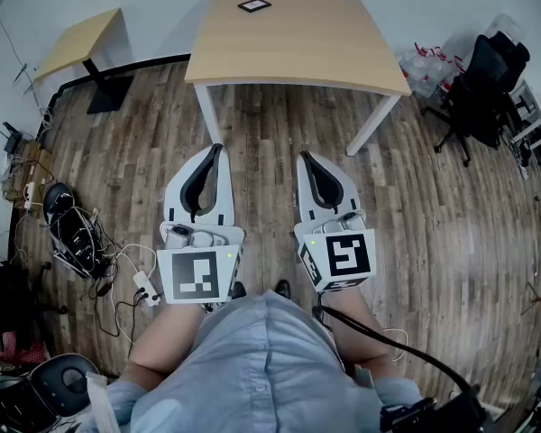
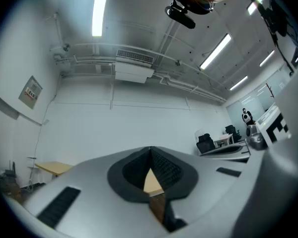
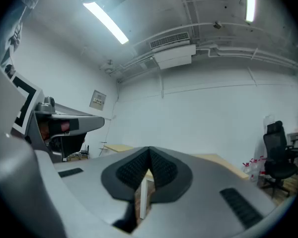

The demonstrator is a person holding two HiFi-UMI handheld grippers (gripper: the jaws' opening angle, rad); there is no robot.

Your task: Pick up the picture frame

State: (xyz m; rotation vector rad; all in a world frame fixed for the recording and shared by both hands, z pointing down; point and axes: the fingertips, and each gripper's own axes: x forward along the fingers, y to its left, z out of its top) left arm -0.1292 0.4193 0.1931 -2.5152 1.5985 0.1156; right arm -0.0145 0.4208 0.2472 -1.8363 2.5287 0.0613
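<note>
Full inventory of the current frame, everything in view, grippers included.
picture frame: 1, black, on the table's far edge
table: 1, light wood, white legs, ahead of the grippers
side desk: 1, light wood, black stand, far left
office chair: 1, black, right
power strip: 1, white, on the floor at left among cables
floor: wood planks
shirt: 1, light blue, bottom
left gripper: 1, white, black pads, shut, empty
right gripper: 1, white, black pads, shut, empty

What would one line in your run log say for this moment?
stage: before reach | left gripper: shut, empty | right gripper: shut, empty | picture frame: on table, far side, untouched
</note>
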